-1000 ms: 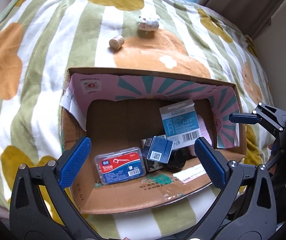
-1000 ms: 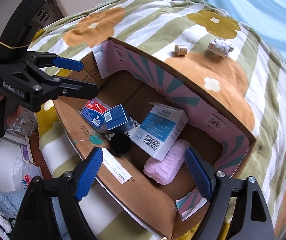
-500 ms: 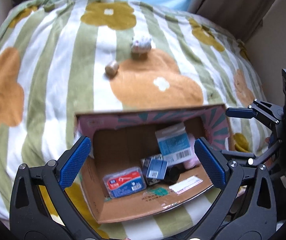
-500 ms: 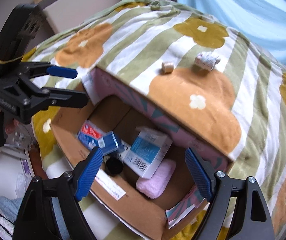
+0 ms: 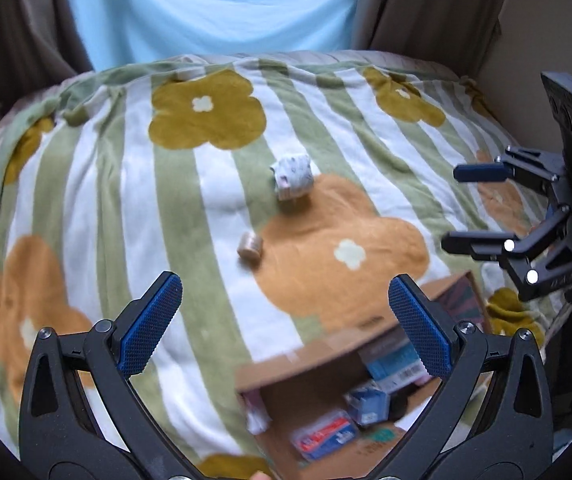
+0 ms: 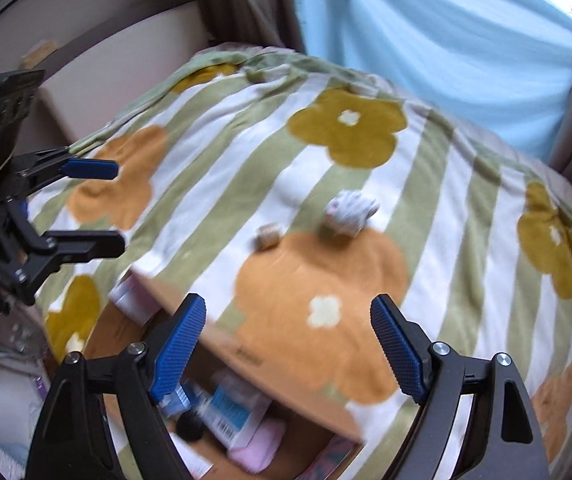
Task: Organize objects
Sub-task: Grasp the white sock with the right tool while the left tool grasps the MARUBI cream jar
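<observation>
We see a bed covered by a green-and-white striped blanket (image 5: 97, 184) with large ochre and orange flowers, backed by a pale blue curtain (image 5: 205, 8) between brown drapes. On the blanket, well beyond the fingers, lie a small patterned roll (image 5: 292, 178) and a little wooden cylinder (image 5: 249, 245), near each other. A cardboard box (image 5: 318, 354) sits at the near edge, holding a red-labelled case (image 5: 324, 436), a blue carton (image 5: 368, 402) and a pink cloth (image 6: 259, 446). The left gripper (image 5: 286, 328) and right gripper (image 6: 286, 344) both stand spread apart, empty.
</observation>
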`<state>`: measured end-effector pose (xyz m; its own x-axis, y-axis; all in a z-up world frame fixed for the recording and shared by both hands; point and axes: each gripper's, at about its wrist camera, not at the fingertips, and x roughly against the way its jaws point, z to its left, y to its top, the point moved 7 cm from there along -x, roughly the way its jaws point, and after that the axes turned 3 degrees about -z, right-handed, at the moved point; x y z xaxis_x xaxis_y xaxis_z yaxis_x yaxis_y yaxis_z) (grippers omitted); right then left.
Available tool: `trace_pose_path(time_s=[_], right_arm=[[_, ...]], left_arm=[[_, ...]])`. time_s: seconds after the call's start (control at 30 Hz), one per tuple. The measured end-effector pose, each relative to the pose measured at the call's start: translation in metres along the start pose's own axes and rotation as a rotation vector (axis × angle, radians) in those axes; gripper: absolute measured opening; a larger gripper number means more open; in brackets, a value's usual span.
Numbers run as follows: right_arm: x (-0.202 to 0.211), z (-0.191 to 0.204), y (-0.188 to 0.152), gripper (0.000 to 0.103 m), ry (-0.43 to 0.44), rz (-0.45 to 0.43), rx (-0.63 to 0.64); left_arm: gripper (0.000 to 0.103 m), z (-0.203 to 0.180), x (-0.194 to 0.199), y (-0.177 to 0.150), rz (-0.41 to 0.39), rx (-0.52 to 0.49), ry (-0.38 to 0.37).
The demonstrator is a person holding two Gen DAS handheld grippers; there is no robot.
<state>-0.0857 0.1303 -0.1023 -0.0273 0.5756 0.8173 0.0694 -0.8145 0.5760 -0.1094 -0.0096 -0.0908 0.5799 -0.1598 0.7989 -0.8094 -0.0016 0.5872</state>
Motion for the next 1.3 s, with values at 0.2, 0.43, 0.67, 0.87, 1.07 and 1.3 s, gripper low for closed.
trace_pose_path(time_s=[0.2, 0.43, 0.67, 0.87, 1.07, 1.3], right_arm=[[-0.048, -0.028, 0.031, 0.082, -0.015, 0.05, -0.098], [-0.128, -0.064, 0.036, 0.082, -0.024, 0.139, -0.27], [-0.183, -0.085, 0.039, 0.082, -0.07, 0.197, -0.323], [-0.218, -0.094, 0.04, 0.082, -0.066, 0.234, -0.368], [-0.237, -0.097, 0.039, 0.082, -0.062, 0.24, -0.412], [-0.249, -0.102, 0.039, 0.068, -0.087, 0.244, -0.422]], left_arm=[[0.103, 0.023, -0.054, 0.022, 0.064, -0.042, -0.051], [0.103, 0.037, -0.139, 0.007, 0.16, -0.069, -0.099], [0.099, 0.043, -0.201, -0.014, 0.223, -0.075, -0.135], [0.095, 0.047, -0.23, -0.022, 0.242, -0.066, -0.161], [0.086, 0.047, -0.247, -0.023, 0.245, -0.063, -0.18], [0.061, 0.042, -0.26, -0.028, 0.269, -0.07, -0.197]])
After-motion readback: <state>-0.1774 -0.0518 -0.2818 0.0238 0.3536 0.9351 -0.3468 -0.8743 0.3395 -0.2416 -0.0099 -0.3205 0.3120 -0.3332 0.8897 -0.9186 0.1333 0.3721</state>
